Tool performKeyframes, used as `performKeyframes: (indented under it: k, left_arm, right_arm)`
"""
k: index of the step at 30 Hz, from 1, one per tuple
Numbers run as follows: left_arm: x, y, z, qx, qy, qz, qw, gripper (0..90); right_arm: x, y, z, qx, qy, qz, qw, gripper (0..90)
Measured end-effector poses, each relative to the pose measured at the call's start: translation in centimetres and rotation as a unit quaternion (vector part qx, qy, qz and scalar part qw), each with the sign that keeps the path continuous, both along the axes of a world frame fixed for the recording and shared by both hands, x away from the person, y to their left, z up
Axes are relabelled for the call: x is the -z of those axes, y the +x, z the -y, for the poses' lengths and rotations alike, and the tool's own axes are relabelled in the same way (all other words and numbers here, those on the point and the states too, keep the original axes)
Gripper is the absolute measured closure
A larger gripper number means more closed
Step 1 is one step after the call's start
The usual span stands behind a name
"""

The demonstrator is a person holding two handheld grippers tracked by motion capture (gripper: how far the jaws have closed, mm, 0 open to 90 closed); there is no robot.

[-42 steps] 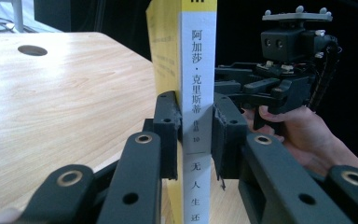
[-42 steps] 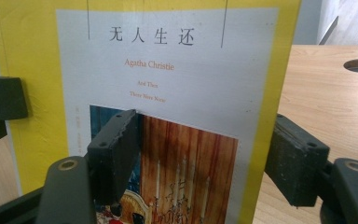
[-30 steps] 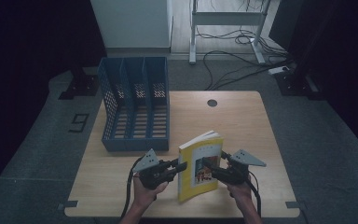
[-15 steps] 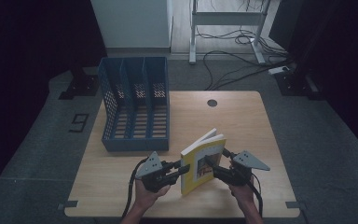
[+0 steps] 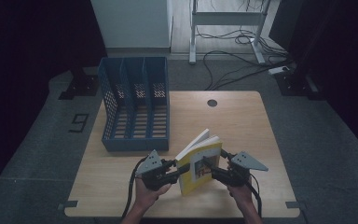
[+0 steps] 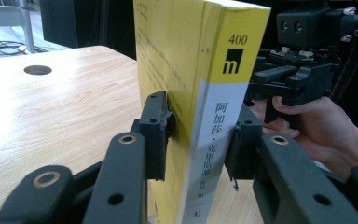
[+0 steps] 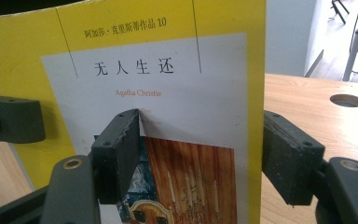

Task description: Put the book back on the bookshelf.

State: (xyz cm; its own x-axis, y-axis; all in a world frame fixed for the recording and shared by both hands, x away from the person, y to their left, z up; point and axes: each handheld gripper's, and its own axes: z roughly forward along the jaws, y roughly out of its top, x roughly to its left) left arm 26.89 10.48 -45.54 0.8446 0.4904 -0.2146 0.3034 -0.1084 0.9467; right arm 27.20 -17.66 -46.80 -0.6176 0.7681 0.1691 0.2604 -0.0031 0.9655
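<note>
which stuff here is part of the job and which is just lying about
In the job:
- yellow book, standing upright on the table
- left gripper, fingers either side of its spine, just been opening
- right gripper, fingers at the front cover
- blue file rack, possibly where the book goes

Lying about:
- cables on the floor
- desk frame behind

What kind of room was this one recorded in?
Probably an office or lab workspace: a wooden desk with a cable hole, a blue file organizer on it, and loose cables on the grey floor behind.
</note>
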Motion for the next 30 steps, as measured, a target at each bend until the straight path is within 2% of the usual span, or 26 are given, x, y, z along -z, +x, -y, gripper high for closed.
performKeyframes:
  k: [4,7,9,11,15,24,30]
  left_arm:
    - [0.3,0.0,0.5,-0.003,0.001,0.002,1.0000,54.9]
    - [0.6,-0.2,1.2,-0.009,0.013,0.015,0.9997,52.3]
    - [0.6,-0.3,1.2,-0.012,0.017,0.018,0.9996,59.1]
    - [0.6,-0.3,1.2,-0.009,0.013,0.012,0.9998,67.7]
    - [0.5,-0.4,1.0,-0.026,0.018,0.012,0.9994,73.7]
    - [0.6,-0.5,0.8,-0.033,0.013,0.008,0.9994,75.1]
    - [0.7,-0.1,0.3,-0.040,0.000,-0.007,0.9992,75.4]
  right_arm:
    - [0.0,0.0,0.0,-0.003,0.002,0.002,1.0000,33.6]
    - [0.0,0.0,-0.1,-0.002,0.002,0.002,1.0000,33.5]
    - [0.0,0.0,-0.1,-0.002,0.001,0.002,1.0000,33.3]
    - [0.0,0.0,-0.1,-0.003,0.001,0.002,1.0000,32.7]
    - [0.0,-0.1,-0.1,-0.006,0.000,0.004,1.0000,32.7]
    - [0.1,0.0,-0.1,-0.011,-0.002,0.002,0.9999,33.2]
    - [0.4,0.3,-0.1,-0.009,-0.002,-0.005,0.9999,33.3]
